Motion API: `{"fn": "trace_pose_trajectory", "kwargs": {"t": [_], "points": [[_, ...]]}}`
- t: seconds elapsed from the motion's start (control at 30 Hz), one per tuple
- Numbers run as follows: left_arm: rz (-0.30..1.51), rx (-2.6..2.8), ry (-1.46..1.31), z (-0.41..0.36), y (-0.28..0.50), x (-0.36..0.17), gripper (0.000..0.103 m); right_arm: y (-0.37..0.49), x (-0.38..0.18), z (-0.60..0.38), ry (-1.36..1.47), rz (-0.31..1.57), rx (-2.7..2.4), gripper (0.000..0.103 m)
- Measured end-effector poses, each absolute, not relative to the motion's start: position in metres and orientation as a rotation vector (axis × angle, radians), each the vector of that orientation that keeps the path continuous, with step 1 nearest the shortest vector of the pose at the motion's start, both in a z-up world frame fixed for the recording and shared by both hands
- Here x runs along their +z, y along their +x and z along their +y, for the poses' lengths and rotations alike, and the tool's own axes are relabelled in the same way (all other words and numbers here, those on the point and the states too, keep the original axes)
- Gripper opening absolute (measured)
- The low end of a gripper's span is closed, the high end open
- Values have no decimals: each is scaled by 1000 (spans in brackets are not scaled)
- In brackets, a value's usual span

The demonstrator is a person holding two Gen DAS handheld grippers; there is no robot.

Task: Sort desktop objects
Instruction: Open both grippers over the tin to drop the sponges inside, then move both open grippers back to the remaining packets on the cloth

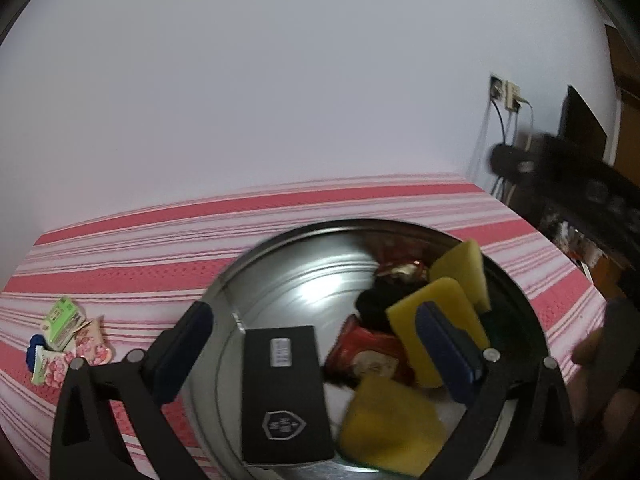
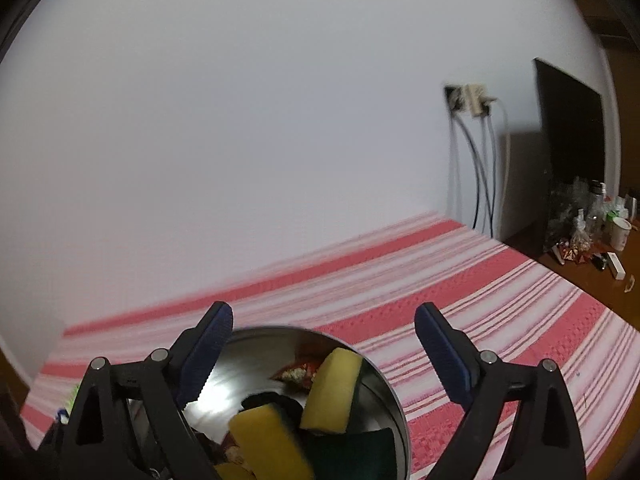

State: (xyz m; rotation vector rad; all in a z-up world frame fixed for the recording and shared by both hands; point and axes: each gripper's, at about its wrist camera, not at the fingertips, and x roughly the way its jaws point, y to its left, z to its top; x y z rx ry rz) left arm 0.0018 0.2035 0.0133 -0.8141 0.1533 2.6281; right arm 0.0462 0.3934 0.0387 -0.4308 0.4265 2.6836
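Both jaws spread, holding nothing. Steel bowl [image 1: 280,264] is the collection bin: black card box [image 1: 286,392], yellow sponges [image 1: 436,320] and red snack packets [image 1: 368,356] piled inside. Left gripper [image 1: 316,356] hovers over it — probably a release pose. Right gripper [image 2: 324,354] at the rim. Sachets [image 1: 68,336] sit on the desk, unsorted.

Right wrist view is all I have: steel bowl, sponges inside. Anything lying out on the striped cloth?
Observer: Yes. Small snack packets lie on the striped cloth, left of the bowl.
Operator: What else is in the bowl?
Observer: A black box sits at its near-left side.
Operator: Left gripper holding anything?
Observer: No. The left gripper is open and empty, above the bowl.
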Motion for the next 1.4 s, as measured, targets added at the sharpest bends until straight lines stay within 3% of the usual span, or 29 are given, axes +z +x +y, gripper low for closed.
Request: {"fn": "trace_pose_trajectory", "kwargs": {"t": [0.1, 0.47, 1.0, 1.4], "points": [[134, 2654, -801, 190, -1, 16, 102, 67, 39, 379, -275, 395, 2655, 102], [117, 2846, -664, 145, -6, 19, 102, 121, 36, 320, 197, 286, 2616, 102], [38, 3067, -620, 49, -21, 11, 102, 123, 12, 263, 411, 387, 2634, 102], [39, 3171, -604, -3, -36, 0, 102, 86, 3, 228, 238, 306, 2741, 102]]}}
